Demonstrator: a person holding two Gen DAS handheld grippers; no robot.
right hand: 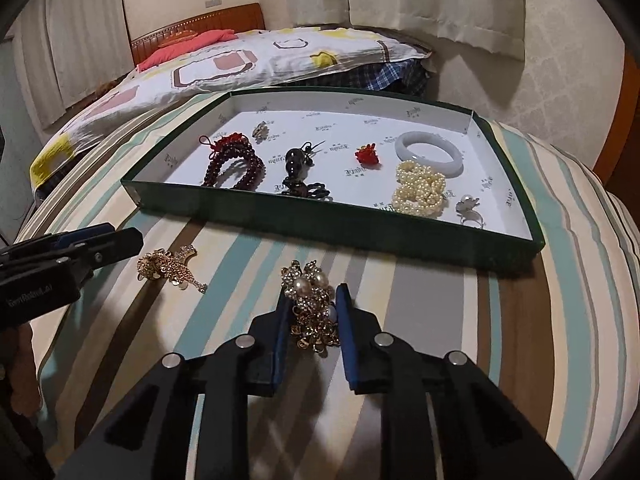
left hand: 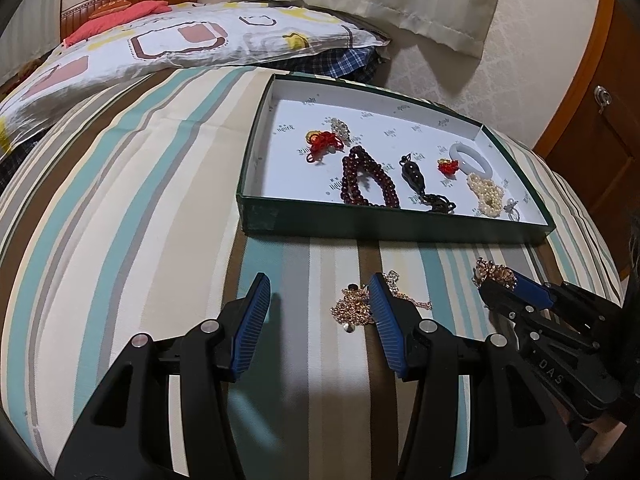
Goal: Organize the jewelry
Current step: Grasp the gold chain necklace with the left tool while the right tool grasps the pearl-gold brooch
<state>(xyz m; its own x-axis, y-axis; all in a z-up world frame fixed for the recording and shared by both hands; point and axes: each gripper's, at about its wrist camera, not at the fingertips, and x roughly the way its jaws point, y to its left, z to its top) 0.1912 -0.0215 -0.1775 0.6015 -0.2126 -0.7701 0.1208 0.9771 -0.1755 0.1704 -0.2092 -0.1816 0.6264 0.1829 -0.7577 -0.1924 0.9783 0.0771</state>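
Most of the sorting looks done: the green box (right hand: 336, 222) on the striped bed (right hand: 460, 304) already holds a dark red bead strand (right hand: 234, 168), a black pendant (right hand: 296, 164), a pearl bracelet (right hand: 420, 188), a white bangle (right hand: 434, 152) and smaller pieces. Two items remain outside it. The right gripper (right hand: 312, 308) has its jaws clenched on a gold and pearl cluster (right hand: 314, 308) near the box's front wall. The left gripper (left hand: 320, 304) is released, beside a gold chain piece (left hand: 354, 306) lying on the bed.
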